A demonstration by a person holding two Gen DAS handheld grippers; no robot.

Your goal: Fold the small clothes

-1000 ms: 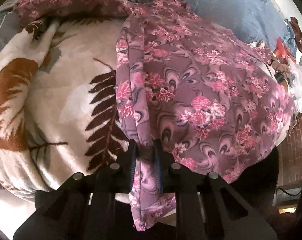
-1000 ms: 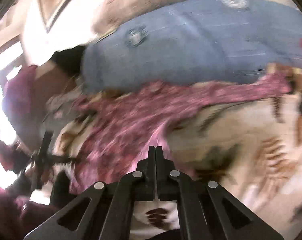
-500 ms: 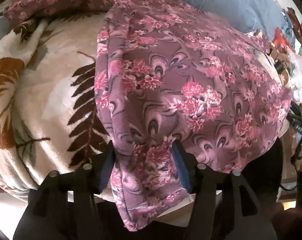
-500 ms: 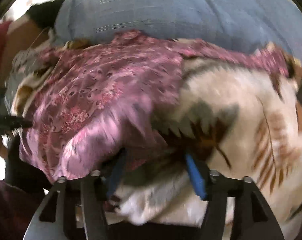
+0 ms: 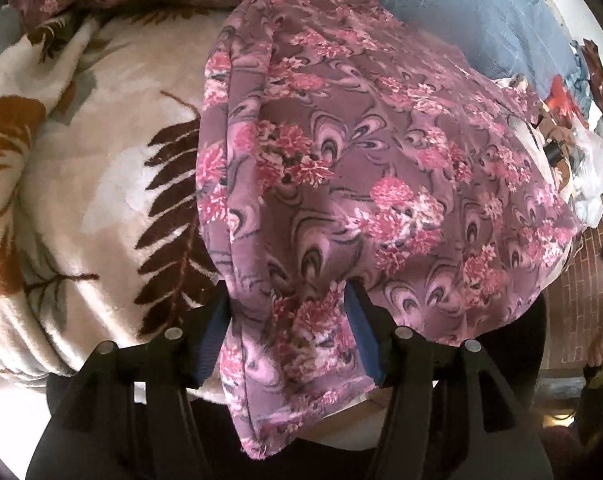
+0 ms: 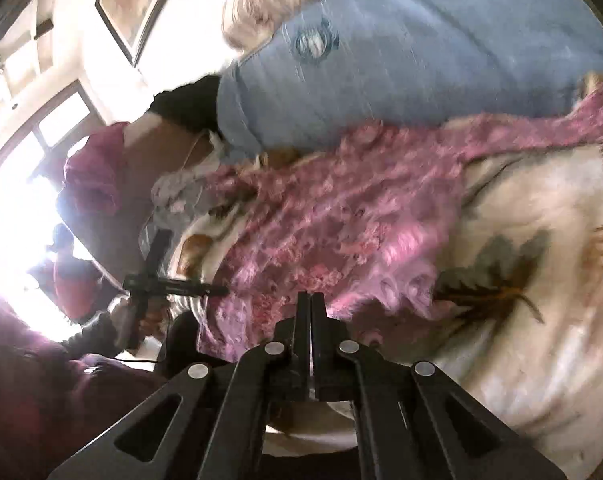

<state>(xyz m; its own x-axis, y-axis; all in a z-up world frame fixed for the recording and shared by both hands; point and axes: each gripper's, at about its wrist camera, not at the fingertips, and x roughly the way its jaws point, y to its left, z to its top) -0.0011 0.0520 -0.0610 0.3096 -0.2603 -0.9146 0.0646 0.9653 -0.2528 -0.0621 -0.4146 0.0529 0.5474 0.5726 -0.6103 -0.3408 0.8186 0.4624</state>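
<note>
A pink flowered garment (image 5: 365,184) lies spread over a cream leaf-print blanket (image 5: 101,168) on a bed, its near corner hanging off the edge between the parted fingers of the left gripper (image 5: 287,332), which stands released around the cloth, its pads apart from it. The right gripper (image 6: 310,308) is clenched tight at the garment's near edge; blur hides whether it pinches any cloth. A blue pillow (image 6: 441,60) lies beyond
</note>
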